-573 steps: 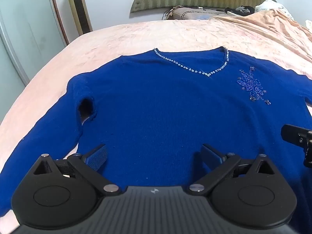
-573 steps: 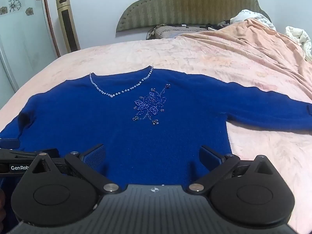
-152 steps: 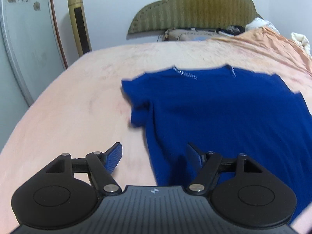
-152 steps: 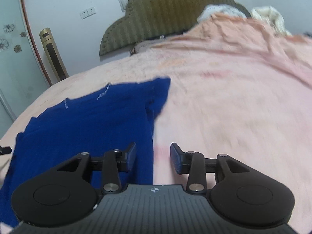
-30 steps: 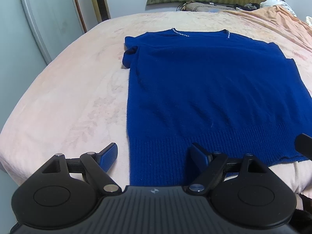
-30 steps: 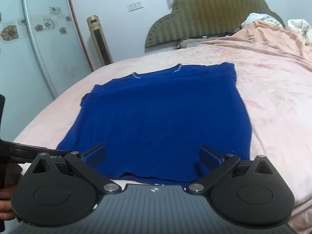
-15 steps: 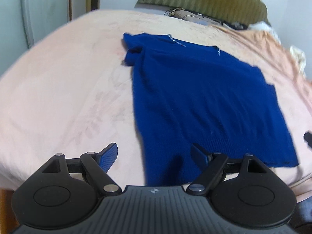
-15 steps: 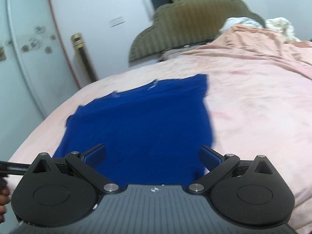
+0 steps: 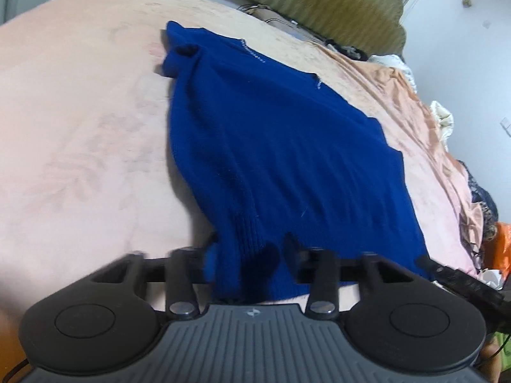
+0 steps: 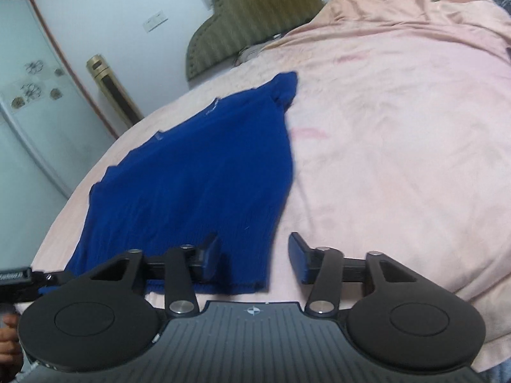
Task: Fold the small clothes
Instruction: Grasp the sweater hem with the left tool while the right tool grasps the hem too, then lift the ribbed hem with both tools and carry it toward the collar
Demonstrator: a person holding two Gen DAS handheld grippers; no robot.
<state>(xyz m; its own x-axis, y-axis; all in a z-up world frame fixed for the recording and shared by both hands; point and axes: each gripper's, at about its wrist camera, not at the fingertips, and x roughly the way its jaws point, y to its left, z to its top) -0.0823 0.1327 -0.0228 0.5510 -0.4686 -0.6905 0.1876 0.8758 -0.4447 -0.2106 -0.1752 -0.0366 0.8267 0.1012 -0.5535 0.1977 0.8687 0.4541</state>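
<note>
Blue sweater (image 9: pixel 287 146) hem bunched between closing left gripper (image 9: pixel 249 255), right gripper (image 10: pixel 255 255) closing unclamped

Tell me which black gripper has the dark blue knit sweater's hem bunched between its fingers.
The left gripper: its closing jaws pinch the ribbed hem of the dark blue knit sweater. The right gripper, also closing, only straddles a flat corner.

The sweater (image 9: pixel 281 146) lies flat on the bed (image 9: pixel 80 134), hem nearest, neckline toward the headboard (image 9: pixel 313 3) behind it. The left gripper (image 9: pixel 249 257) sits at the hem's left corner, fabric between its closing jaws; the right gripper (image 10: pixel 255 257) straddles the right corner (also closing). Crumpled bedding (image 10: pixel 415 9) lies far right.
</note>
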